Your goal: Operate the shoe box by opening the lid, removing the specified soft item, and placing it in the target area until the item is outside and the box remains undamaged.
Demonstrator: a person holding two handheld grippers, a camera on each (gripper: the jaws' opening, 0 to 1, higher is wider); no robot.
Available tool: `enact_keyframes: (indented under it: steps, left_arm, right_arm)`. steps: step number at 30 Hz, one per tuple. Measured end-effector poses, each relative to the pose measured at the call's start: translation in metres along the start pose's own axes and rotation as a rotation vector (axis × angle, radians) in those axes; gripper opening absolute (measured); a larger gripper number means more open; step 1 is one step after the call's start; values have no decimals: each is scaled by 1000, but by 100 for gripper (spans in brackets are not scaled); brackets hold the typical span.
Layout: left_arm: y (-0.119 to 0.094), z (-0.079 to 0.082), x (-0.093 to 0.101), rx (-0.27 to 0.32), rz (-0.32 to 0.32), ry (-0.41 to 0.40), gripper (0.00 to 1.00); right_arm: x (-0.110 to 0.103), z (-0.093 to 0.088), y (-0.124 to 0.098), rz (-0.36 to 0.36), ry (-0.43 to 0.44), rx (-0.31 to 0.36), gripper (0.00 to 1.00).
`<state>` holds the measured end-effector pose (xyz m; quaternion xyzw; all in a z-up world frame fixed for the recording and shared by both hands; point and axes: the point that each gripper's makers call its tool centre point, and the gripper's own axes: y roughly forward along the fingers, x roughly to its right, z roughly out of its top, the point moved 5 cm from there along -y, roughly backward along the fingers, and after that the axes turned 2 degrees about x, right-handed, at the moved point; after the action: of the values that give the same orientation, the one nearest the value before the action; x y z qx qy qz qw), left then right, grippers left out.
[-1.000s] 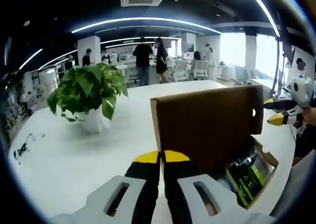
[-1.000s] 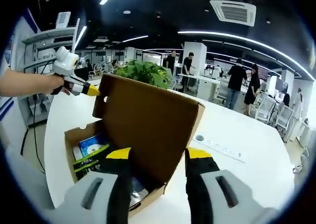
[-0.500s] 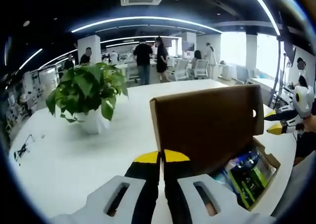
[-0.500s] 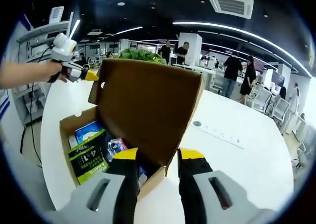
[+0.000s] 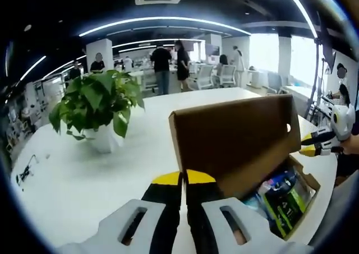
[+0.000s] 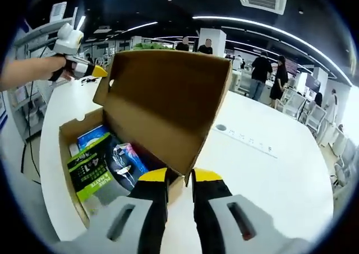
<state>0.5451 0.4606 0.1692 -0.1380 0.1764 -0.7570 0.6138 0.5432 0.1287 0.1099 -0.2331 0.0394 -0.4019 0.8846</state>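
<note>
A brown shoe box [image 6: 67, 136] stands on the white table with its lid [image 6: 162, 108] raised and tilted back. Inside lie a green packet [image 6: 90, 172], a blue pack [image 6: 92, 139] and a dark soft pouch [image 6: 126, 161]. My right gripper [image 6: 179, 178] is open by a narrow gap, with the lid's near lower corner just in front of that gap. My left gripper [image 5: 182, 178] is shut on nothing, behind the lid [image 5: 235, 136]. A hand holds it by the lid's far corner [image 6: 100, 72]. The right gripper [image 5: 307, 144] sits at the lid's right edge.
A potted green plant [image 5: 95, 105] stands on the white table [image 5: 84, 181] left of the box. A white power strip [image 6: 247, 139] lies on the table beyond the lid. A cable [image 5: 25, 167] lies at the table's left edge. People and chairs stand far behind.
My right gripper's jaws have closed from a wide gap to a narrow one while coming down toward the lid's lower corner. The lid has tilted further back. The left gripper stays shut.
</note>
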Motion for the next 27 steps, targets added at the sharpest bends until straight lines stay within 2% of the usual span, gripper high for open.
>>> enact_keyframes:
  steps: [8,19,27]
  left_arm:
    - [3,1,0,-7,1,-1,0]
    - [6,0,0,-13,15,8,0]
    - [4,-14,1,-35,11,-1,0]
  right_arm:
    - [10,0,8,-27,28,3,1]
    - [10,0,8,-17,16,4,1]
    - [11,2,9,-12,-18,2,1]
